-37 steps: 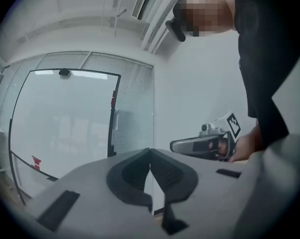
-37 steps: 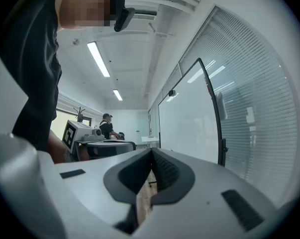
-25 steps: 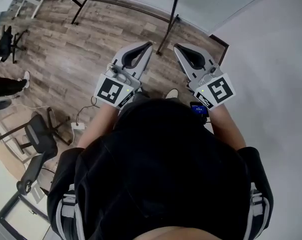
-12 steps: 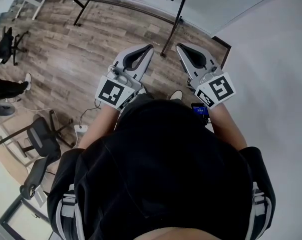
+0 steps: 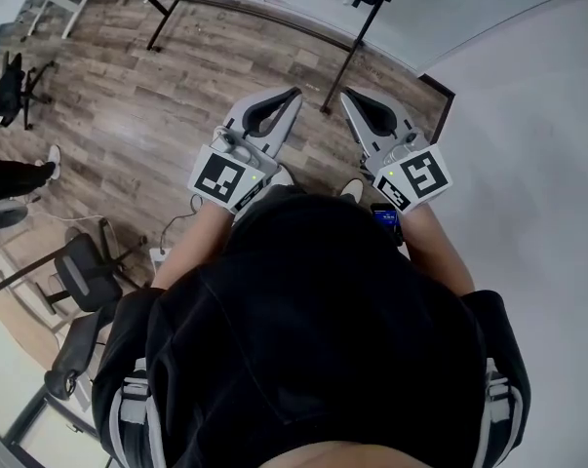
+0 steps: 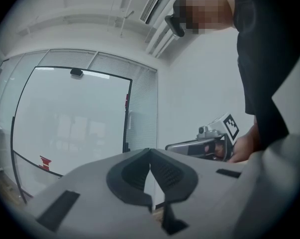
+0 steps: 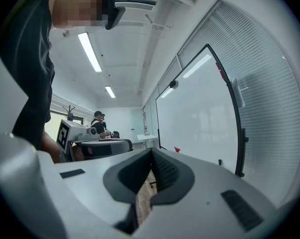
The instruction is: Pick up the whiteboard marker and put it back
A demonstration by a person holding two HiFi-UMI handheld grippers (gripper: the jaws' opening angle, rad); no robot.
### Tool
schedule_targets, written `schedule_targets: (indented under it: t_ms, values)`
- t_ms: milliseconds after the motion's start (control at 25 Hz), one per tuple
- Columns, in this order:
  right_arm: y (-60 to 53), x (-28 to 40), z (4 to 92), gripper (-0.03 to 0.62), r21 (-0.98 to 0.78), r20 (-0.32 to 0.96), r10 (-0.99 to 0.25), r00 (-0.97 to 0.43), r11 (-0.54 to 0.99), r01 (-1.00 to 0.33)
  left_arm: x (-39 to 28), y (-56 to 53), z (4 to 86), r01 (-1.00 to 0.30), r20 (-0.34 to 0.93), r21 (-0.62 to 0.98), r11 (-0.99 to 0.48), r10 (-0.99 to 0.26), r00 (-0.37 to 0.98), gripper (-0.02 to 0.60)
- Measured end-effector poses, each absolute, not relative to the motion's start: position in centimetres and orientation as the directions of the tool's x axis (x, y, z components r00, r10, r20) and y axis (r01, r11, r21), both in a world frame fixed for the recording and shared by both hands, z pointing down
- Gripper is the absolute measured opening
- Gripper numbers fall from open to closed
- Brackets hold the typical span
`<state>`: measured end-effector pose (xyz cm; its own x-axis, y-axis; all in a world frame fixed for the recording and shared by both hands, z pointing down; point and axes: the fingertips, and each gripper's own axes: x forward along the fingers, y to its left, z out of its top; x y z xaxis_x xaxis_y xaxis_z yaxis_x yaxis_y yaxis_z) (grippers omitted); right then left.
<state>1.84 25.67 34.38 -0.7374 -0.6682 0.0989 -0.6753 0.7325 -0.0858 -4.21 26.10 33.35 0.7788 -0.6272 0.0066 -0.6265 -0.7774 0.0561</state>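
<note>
No whiteboard marker shows in any view. I hold both grippers at waist height over the wooden floor. My left gripper (image 5: 295,93) is shut with nothing in it, its pads meeting in the left gripper view (image 6: 150,151). My right gripper (image 5: 343,94) is likewise shut and empty (image 7: 151,152). A black-framed whiteboard (image 6: 70,123) stands ahead, also in the right gripper view (image 7: 199,118). A small red item (image 6: 45,162) sits low on the board; what it is I cannot tell. Each gripper shows in the other's view: the right gripper (image 6: 199,144), the left gripper (image 7: 97,146).
The whiteboard's black stand legs (image 5: 347,57) rise just beyond the grippers. A white wall (image 5: 528,164) runs along the right. Office chairs (image 5: 79,271) and a seated person's leg (image 5: 11,169) are at the left. People stand far off (image 7: 99,121).
The stand legs have drifted slightly up and right in the head view. Both grippers stay shut and keep nearly the same place.
</note>
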Motion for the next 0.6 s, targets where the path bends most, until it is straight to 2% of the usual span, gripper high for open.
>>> schedule_targets:
  t_ms: [320,600]
  values:
    - [25.3,-2.9,34.7,-0.006,-0.082,0.098,-0.699,-0.708,0.703,-0.706,-9.6,25.4,33.7,-0.609,0.005,0.055,-0.792,-0.609,0.793,0.005]
    - [25.3,-4.0,34.7,-0.006,-0.077,0.109,-0.720,-0.685,0.681,-0.728,-11.6,25.1,33.7,-0.609,-0.014,0.068,-0.791,-0.611,0.792,0.005]
